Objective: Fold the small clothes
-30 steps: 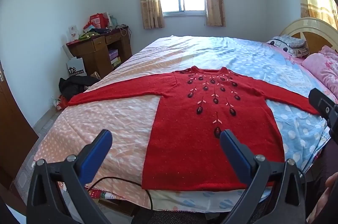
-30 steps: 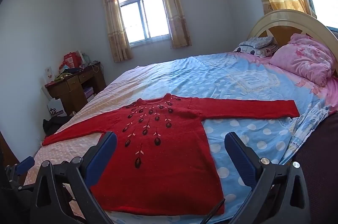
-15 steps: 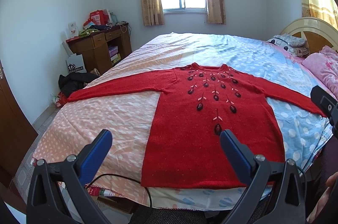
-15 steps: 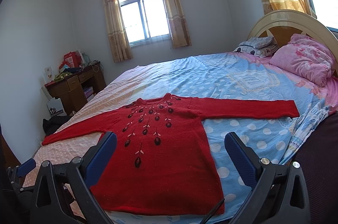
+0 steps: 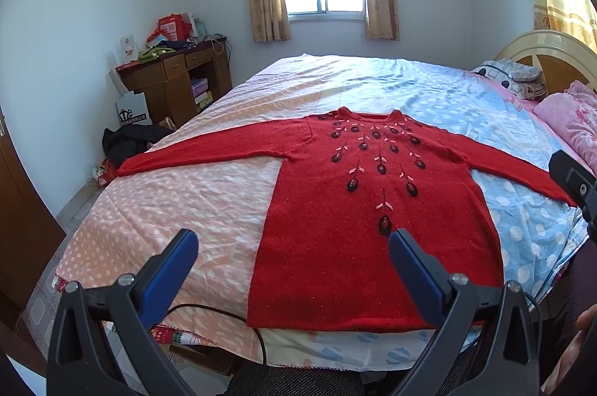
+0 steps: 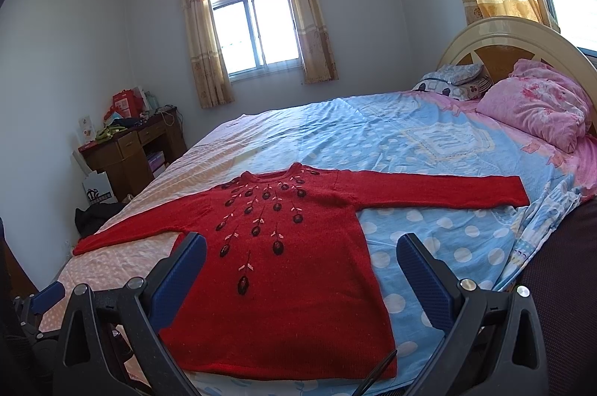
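Right now we hold our left gripper (image 5: pixel 293 256) and right gripper (image 6: pixel 301 259) released above the bed's (image 5: pixel 179 209) near edge, where the red sweater (image 5: pixel 365 228) lies flat, front up, both sleeves spread toward the sides.

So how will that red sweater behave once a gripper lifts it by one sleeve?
The red sweater looks like a soft knit lying flat on the bed, so it will probably droop rather than hold shape. Its long sleeves are spread wide and would likely trail. The textured knit should grip the open pads fairly well.
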